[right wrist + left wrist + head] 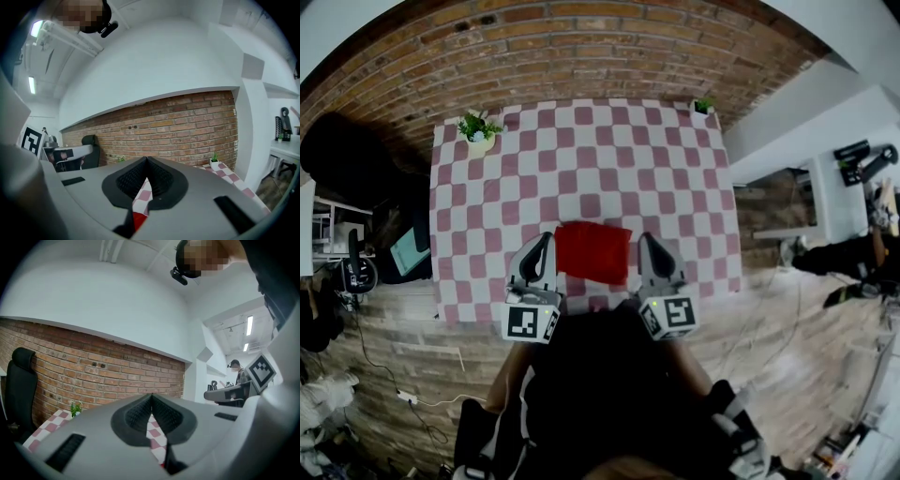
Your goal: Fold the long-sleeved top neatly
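A folded red top (592, 252) lies near the checkered table's (581, 150) near edge. The left tool (544, 240) and right tool (648, 240) flank it, both closed tight and empty.

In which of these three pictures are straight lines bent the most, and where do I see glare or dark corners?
Head view: the strongest fisheye, the brick wall curves into an arc, while the folded red top in the middle stays sharp. Left gripper view: black corners, ceiling lamps blown out at the right. Right gripper view: the same wall bows gently, and a lamp glares at the left.
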`<state>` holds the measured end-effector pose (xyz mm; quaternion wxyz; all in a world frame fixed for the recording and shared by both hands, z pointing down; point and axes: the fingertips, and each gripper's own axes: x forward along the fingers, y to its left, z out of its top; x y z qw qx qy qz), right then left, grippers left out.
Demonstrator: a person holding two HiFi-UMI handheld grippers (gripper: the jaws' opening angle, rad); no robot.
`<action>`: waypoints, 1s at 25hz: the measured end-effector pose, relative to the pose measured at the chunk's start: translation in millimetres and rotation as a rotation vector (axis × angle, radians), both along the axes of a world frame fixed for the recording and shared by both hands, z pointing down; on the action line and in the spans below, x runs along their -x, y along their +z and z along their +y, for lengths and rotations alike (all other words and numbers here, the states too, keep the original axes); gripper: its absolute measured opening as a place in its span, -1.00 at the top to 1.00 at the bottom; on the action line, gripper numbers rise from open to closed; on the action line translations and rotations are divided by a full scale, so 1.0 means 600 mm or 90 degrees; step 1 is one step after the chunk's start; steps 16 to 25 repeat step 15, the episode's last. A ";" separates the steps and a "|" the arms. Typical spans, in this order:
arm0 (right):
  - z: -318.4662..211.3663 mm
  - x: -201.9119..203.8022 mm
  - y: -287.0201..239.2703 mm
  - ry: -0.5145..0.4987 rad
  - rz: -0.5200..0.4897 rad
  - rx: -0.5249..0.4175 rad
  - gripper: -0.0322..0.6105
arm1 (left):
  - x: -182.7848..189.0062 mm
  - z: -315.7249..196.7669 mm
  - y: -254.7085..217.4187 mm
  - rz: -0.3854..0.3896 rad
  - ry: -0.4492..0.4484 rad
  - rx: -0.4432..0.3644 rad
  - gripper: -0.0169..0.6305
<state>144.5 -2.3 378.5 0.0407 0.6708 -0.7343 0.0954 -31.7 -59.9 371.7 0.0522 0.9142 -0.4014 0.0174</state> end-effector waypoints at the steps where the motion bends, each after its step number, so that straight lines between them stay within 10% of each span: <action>1: 0.000 0.000 0.000 -0.001 0.000 0.001 0.88 | 0.000 -0.001 -0.002 0.005 -0.003 0.001 0.93; 25: 0.003 -0.002 0.001 0.004 -0.002 0.001 0.88 | 0.000 0.002 0.005 -0.003 0.000 0.003 0.93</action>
